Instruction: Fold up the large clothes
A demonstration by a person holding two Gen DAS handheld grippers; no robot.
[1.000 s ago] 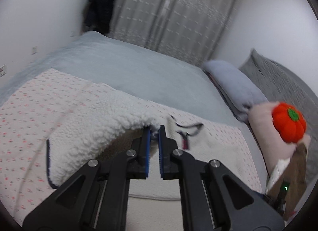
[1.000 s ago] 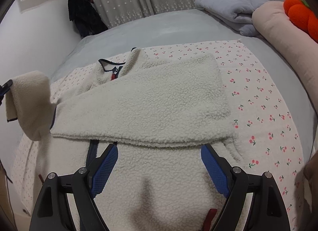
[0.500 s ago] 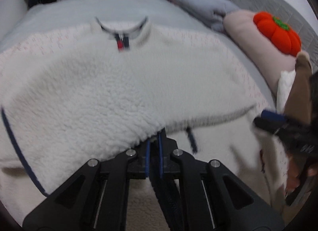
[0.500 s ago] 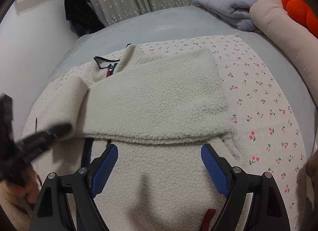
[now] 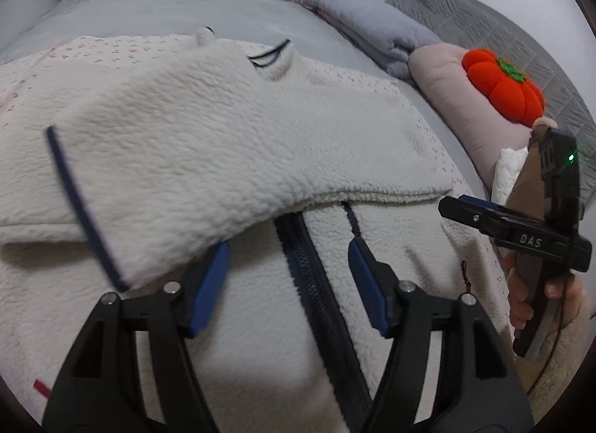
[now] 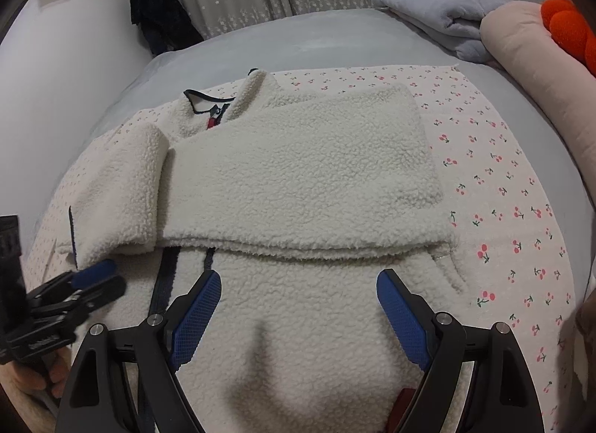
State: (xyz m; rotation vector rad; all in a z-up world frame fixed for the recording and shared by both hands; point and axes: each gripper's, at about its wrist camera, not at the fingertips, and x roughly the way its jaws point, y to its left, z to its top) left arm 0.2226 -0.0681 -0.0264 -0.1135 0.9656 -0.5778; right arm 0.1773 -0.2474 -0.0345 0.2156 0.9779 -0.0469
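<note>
Cream sherpa fleece, thick and nubbly, makes up the jacket (image 6: pixel 298 187) lying on a cherry-print sheet (image 6: pixel 514 209) over the grey bed (image 6: pixel 298 41). Both sleeves are folded across its chest, their lower edges forming one ridge across the body. Bare sheet runs wide along the jacket's right side as far as the pink bolster (image 6: pixel 529 71); the far half of the bed is open.

My left gripper (image 5: pixel 288 276) is opening, its blue pads astride the dark zipper (image 5: pixel 309 284) with nothing between them; the navy-trimmed sleeve cuff (image 5: pixel 85 209) drapes just past its left pad, probably touching it, though blur hides the contact. My right gripper (image 6: pixel 298 317) hangs spread wide and empty above the lower body of the jacket.

Jacket hem and bed's near edge are cut off below both views.
</note>
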